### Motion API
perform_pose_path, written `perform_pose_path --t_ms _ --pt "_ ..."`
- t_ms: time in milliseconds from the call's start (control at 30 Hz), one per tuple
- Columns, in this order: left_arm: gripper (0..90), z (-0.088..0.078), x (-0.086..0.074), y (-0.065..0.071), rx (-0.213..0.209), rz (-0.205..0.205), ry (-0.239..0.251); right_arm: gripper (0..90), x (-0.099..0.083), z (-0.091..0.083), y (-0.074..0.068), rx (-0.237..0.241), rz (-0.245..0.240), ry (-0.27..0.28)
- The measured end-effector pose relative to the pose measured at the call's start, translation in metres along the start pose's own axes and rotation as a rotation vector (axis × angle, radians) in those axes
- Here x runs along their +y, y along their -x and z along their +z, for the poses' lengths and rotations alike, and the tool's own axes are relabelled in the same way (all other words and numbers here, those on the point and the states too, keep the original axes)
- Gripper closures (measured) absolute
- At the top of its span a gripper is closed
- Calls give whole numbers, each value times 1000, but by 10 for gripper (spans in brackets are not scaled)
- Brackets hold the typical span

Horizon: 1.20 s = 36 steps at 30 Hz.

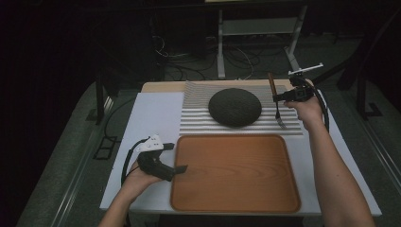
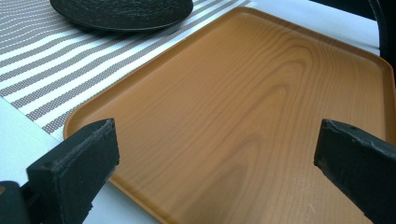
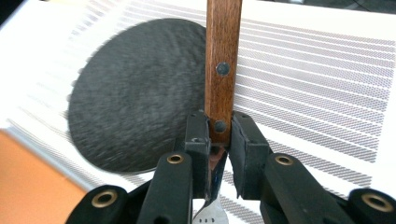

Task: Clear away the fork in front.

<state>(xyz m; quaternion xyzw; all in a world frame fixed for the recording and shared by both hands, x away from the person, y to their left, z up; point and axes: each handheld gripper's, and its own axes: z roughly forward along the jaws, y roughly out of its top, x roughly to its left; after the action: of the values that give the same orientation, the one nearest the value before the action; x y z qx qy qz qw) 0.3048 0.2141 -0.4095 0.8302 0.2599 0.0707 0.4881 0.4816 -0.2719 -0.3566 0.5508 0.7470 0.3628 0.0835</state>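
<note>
Above the striped mat [image 1: 198, 124], fork [image 1: 275, 100] upright, tines down, in clamped right tongs [image 1: 279, 98]; left tongs [image 1: 181, 169] wide open.

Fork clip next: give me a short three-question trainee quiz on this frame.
1. True or false: the right gripper is shut on the fork at its wooden handle.
2. What lies on the striped mat? A) black plate B) mug C) spoon
3. How do the left gripper jaws stand over the wooden tray?

Key
1. True
2. A
3. Wide open, nothing between them.
</note>
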Motion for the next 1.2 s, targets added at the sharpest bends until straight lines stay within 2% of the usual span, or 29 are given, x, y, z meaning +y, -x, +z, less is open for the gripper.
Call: perform_pose_path --t_ms 133,267,300,400,467,500,667,767,800,900,1133,1200 --pt "0 0 0 0 1 3 4 772 -11 -13 -10 42 -35 37" --pt "0 0 0 0 1 5 7 771 -20 -20 -20 63 -72 56" --pt "0 0 0 1 3 5 10 772 -28 -25 -26 83 -93 73" --pt "0 0 1 1 3 7 13 772 -40 -30 -33 121 -106 101" --pt "0 0 1 1 4 7 15 772 -42 -31 -35 135 -108 109" --pt "0 1 1 1 4 7 17 771 -50 -34 -40 166 -116 123" --pt "0 1 1 2 4 11 21 771 -61 -36 -53 195 -162 138" --pt "0 1 1 2 7 11 22 771 -72 -40 -69 245 -217 160" --pt "0 1 1 2 7 11 22 771 -72 -40 -69 245 -217 160" --pt "0 1 0 2 8 13 19 771 -83 -43 -82 289 -253 174" --pt "0 2 1 4 8 15 18 771 -100 -44 -95 324 -291 185" --pt "0 3 1 5 11 18 16 771 -111 -43 -101 339 -305 183"
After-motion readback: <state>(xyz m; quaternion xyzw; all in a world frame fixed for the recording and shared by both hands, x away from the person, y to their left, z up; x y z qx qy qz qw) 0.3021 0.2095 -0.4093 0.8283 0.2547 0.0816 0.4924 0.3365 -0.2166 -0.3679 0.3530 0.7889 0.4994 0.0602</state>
